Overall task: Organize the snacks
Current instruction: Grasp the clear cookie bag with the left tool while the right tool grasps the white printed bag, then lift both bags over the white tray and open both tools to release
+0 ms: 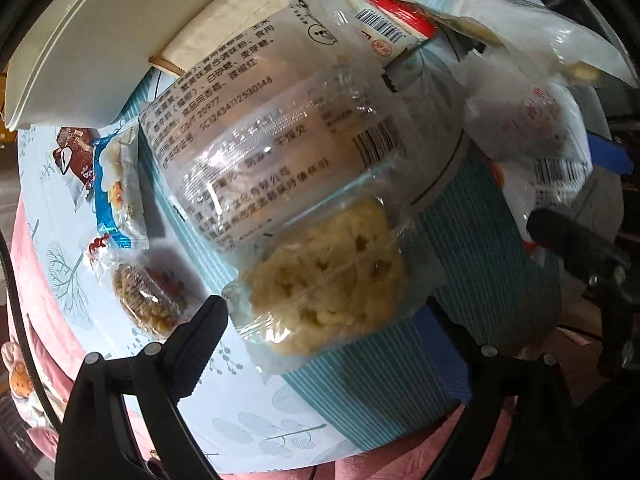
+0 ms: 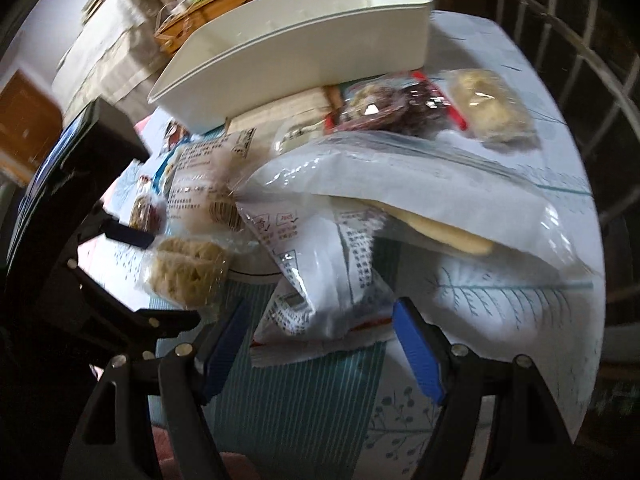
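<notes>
The step in hand looks like the reach: both tools are lined up on packets, neither has one yet.

In the left wrist view, at far left, small snacks lie on the counter [image 1: 260, 432]: a blue packet [image 1: 116, 196] and below it a round nut cake [image 1: 146, 300]. The white bin [image 1: 92, 36] sits beyond them at the back. In the middle, the left tool [image 1: 324, 320] stands wide, its fingers flanking the near end of a clear cake packet [image 1: 320, 276] without clearly gripping it. The next move, I judge, is to ease forward and close on that crinkly end, which may slip.

In the right wrist view, the same cake packet [image 2: 188, 268] lies at left. The right tool [image 2: 320, 344] is also wide, its blue pads either side of a white packet [image 2: 324, 280] whose near edge reaches between them. To the right, a large white bag [image 2: 420, 196] lies partly over it, so a pull may drag the bag. The bin [image 2: 296, 60] waits behind the pile, the likely place for these snacks.
</notes>
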`<action>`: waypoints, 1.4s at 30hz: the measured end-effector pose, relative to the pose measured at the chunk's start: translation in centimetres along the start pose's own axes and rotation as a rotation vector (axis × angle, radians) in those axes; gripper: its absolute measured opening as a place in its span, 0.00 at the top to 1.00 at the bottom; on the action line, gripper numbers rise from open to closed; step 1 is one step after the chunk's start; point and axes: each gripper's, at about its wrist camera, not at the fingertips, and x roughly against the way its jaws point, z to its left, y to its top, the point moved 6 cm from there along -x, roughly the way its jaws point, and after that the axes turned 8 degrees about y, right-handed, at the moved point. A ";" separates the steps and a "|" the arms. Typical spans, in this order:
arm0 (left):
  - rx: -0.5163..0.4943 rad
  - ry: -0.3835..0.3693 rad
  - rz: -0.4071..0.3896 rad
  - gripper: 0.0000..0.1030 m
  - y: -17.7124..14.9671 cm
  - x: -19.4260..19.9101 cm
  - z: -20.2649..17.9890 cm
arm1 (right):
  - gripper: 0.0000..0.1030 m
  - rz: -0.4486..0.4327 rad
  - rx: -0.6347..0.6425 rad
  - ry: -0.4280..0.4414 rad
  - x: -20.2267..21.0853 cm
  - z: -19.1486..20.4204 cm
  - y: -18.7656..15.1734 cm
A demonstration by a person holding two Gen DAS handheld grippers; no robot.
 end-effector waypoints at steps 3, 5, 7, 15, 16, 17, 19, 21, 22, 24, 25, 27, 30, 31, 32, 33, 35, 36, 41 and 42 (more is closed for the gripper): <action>0.015 0.005 0.016 0.05 1.0 -0.4 -0.5 | 0.27 0.023 0.033 0.020 -0.6 -0.2 0.3; 0.026 0.004 0.027 0.04 1.5 -0.7 -0.8 | 0.27 0.037 0.051 0.034 -1.0 -0.3 0.5; 0.032 0.003 0.034 0.04 2.1 -1.1 -1.3 | 0.27 0.049 0.067 0.049 -1.3 -0.4 0.8; 0.032 -0.036 0.055 0.01 3.4 -3.0 -0.9 | 0.29 0.088 0.102 0.084 -2.4 -0.5 1.2; 0.033 -0.032 0.051 0.01 3.7 -3.1 -0.9 | 0.31 0.090 0.109 0.086 -2.4 -0.4 1.2; 0.031 -0.028 0.051 0.01 3.8 -3.2 -1.3 | 0.32 0.092 0.112 0.089 -2.4 -0.3 1.2; 0.028 -0.025 0.044 0.01 4.1 -3.4 -1.5 | 0.35 0.094 0.115 0.087 -2.4 -0.2 1.1; 0.025 -0.025 0.035 0.04 4.2 -3.3 -1.5 | 0.37 0.093 0.107 0.085 -2.4 -0.2 1.1; 0.023 -0.023 0.031 0.07 3.5 -3.3 -1.9 | 0.39 0.092 0.103 0.085 -2.4 -0.3 1.1; 0.019 -0.024 0.016 0.13 3.3 -3.1 -1.8 | 0.41 0.092 0.093 0.082 -2.3 -0.4 1.1; 0.018 -0.028 0.008 0.16 3.2 -2.9 -1.8 | 0.41 0.092 0.088 0.077 -2.2 -0.5 1.0; 0.003 -0.028 -0.008 0.20 3.3 -2.5 -2.3 | 0.43 0.092 0.081 0.065 -2.1 -0.4 1.0; 0.001 -0.032 -0.032 0.23 2.1 -1.9 -1.9 | 0.43 0.092 0.062 0.050 -2.0 -0.4 0.8; 0.004 -0.035 -0.039 0.24 1.8 -1.6 -1.8 | 0.44 0.093 0.053 0.045 -1.9 -0.4 0.6; 0.007 -0.039 -0.047 0.25 1.7 -1.5 -1.7 | 0.44 0.094 0.043 0.039 -1.8 -0.3 0.5; 0.009 -0.041 -0.050 0.28 1.2 -1.7 -1.6 | 0.44 0.095 0.033 0.033 -1.8 -0.3 0.4; 0.012 -0.048 -0.062 0.29 0.5 -1.4 -1.3 | 0.46 0.092 0.011 0.021 -1.5 -0.2 0.1; 0.010 -0.049 -0.066 0.29 -0.1 -1.3 -0.8 | 0.47 0.086 -0.002 0.015 -1.3 -0.1 0.0; 0.022 -0.059 -0.089 0.33 -2.5 -1.3 0.9 | 0.51 0.075 -0.051 0.004 -1.3 0.8 -0.2; 0.024 -0.065 -0.098 0.33 -2.9 -1.3 1.3 | 0.51 0.071 -0.061 0.004 -1.2 1.2 -0.4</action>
